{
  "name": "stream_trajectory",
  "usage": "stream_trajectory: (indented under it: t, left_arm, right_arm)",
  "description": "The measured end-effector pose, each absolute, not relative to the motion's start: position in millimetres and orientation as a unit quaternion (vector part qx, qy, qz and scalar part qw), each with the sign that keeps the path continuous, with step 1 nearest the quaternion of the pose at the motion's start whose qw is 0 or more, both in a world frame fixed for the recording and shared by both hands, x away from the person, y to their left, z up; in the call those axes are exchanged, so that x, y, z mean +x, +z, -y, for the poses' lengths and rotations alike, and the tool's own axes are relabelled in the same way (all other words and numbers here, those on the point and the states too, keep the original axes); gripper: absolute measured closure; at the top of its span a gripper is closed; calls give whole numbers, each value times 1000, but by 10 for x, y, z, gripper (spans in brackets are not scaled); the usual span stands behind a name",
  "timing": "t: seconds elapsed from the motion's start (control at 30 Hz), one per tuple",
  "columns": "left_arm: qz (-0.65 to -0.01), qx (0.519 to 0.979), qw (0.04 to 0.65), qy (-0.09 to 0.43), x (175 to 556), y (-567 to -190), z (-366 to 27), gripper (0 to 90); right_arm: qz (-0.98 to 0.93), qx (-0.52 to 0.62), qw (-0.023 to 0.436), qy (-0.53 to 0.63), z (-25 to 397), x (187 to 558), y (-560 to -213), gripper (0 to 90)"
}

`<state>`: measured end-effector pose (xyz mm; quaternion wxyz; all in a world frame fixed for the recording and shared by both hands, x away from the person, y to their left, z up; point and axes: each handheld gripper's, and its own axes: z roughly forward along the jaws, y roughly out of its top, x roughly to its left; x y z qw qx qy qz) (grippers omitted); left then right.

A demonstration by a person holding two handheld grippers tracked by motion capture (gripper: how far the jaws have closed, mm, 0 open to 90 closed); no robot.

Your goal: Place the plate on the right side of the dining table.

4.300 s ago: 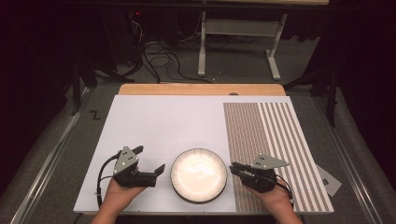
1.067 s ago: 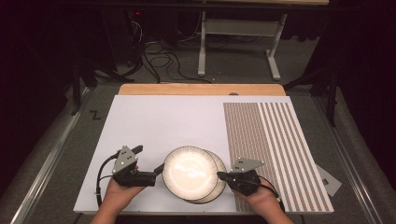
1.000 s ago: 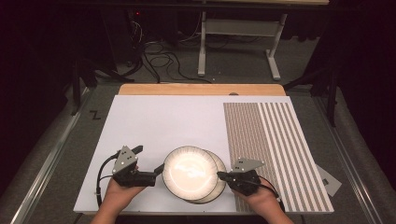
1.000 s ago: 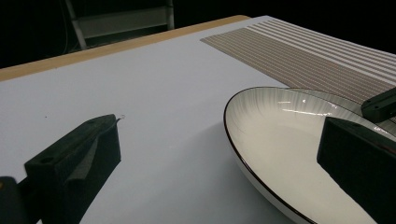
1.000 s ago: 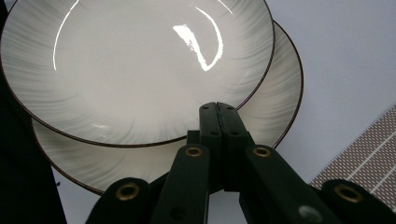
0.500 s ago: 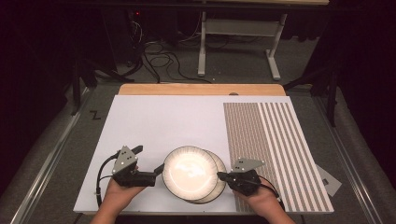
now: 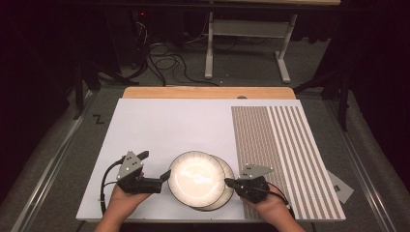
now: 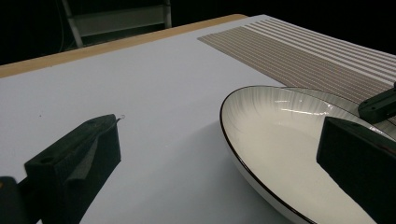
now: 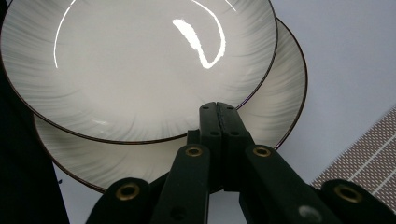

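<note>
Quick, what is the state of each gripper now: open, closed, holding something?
Left gripper: open, its jaws astride the rim of the upper plate.
Right gripper: closed, jaws pressed together above the lower plate, holding nothing.

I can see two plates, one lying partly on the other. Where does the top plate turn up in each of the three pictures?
High view: the top plate sits low in the middle, between the two grippers.
Left gripper view: it is at the lower right, its dark rim curving toward the centre.
Right gripper view: it spreads across the upper half, over the bottom plate.
Shared landmark: the striped mat.
</note>
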<state>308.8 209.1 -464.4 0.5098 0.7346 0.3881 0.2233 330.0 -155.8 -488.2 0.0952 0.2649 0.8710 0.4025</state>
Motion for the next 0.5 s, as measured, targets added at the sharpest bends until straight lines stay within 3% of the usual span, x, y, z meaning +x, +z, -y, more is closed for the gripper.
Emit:
stream_trajectory:
  t: [0.2, 0.5]
  left_arm:
    - [-388, 735, 511, 218, 3083, -4643, -2073, 10]
    - [-409, 746, 500, 162, 3120, -4662, -1983, 55]
  right_arm:
    - [-885, 247, 96, 382, 1449, 3275, -4927, 900]
    - [-888, 241, 93, 381, 1353, 3278, -4944, 900]
